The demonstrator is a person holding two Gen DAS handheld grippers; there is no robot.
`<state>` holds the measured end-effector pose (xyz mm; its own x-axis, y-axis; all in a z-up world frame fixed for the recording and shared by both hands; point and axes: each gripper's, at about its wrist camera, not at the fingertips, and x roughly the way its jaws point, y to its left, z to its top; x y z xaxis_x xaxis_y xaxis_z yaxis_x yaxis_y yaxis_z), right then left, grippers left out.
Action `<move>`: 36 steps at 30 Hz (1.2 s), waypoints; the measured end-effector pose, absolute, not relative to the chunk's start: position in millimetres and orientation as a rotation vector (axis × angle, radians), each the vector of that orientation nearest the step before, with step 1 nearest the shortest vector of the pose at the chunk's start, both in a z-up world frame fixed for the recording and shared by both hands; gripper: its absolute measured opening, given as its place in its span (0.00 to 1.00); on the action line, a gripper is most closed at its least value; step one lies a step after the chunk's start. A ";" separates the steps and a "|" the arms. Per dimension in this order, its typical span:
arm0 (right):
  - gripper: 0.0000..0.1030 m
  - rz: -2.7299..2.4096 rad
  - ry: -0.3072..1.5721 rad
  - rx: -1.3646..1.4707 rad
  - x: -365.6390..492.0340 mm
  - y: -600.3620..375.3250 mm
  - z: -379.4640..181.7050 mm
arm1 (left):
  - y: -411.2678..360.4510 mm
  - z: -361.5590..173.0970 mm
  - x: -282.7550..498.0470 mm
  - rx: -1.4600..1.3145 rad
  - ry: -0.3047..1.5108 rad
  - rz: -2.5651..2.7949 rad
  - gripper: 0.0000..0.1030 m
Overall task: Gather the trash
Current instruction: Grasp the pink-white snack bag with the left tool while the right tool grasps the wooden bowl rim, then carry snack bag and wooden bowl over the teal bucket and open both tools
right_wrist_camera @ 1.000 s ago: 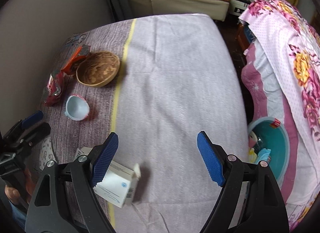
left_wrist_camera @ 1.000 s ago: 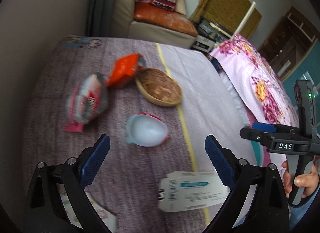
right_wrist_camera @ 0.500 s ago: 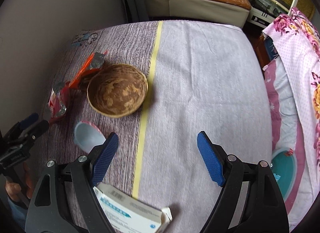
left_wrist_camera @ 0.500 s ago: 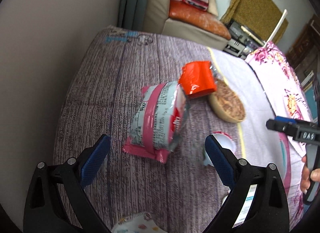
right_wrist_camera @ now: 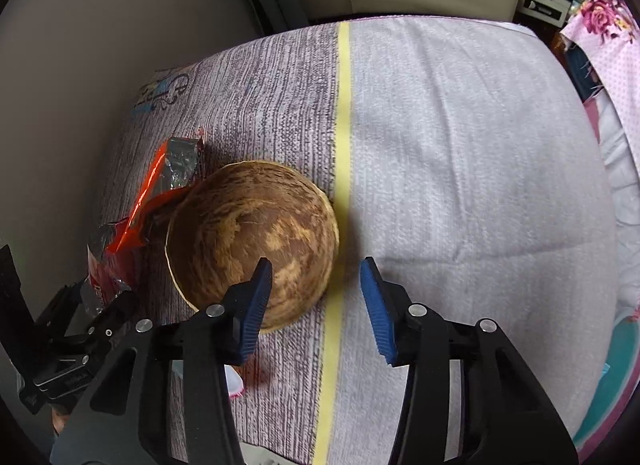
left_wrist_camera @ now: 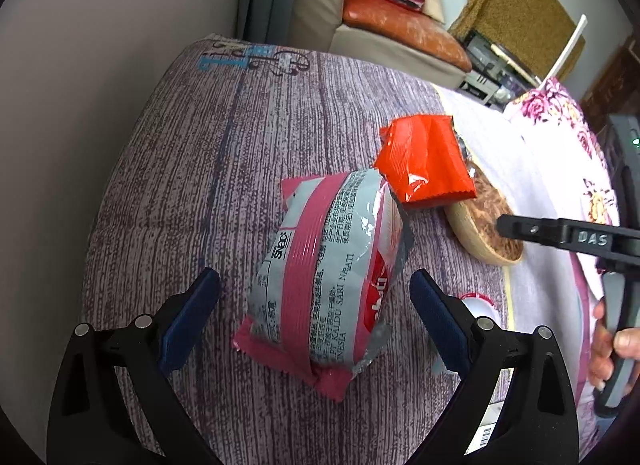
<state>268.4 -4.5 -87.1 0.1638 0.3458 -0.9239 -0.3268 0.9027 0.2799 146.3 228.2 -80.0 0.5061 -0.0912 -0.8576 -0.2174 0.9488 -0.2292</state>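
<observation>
A pink-and-grey noodle packet [left_wrist_camera: 332,285] lies on the purple striped bedcover. My left gripper [left_wrist_camera: 314,317] hovers over it, open, with the packet showing between its blue pads and neither pad touching it. An orange foil wrapper [left_wrist_camera: 426,161] rests against the packet's far end and on a coconut-shell bowl [right_wrist_camera: 248,237]. My right gripper [right_wrist_camera: 316,305] is over the bowl's near right rim, its jaws closing. One pad is above the bowl's inside and the other outside it. The pads do not press on the rim. A small white cup [right_wrist_camera: 234,381] is mostly hidden under the right gripper's left finger.
A yellow stripe [right_wrist_camera: 342,137] divides the purple cover from the pale grey half. A wall runs along the left edge of the bed. A white carton [left_wrist_camera: 484,433] peeks out at the bottom. A teal bin [right_wrist_camera: 612,397] stands off the right edge, beside flowered pink bedding [right_wrist_camera: 600,25].
The left gripper shifted from over the white cup to over the noodle packet and came lower. The right gripper left the carton, came over the bowl, and its jaws narrowed.
</observation>
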 end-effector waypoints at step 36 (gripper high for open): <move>0.05 0.373 1.035 0.123 173.0 -178.6 -6.8 | 67.3 -17.4 102.7 -0.172 1.024 -0.117 0.27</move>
<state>173.0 -178.6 -6.8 0.4541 0.3584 -0.8157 -0.2437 0.9306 0.2732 102.7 67.3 -17.4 0.5154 -0.1774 -0.8384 0.0165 0.9802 -0.1973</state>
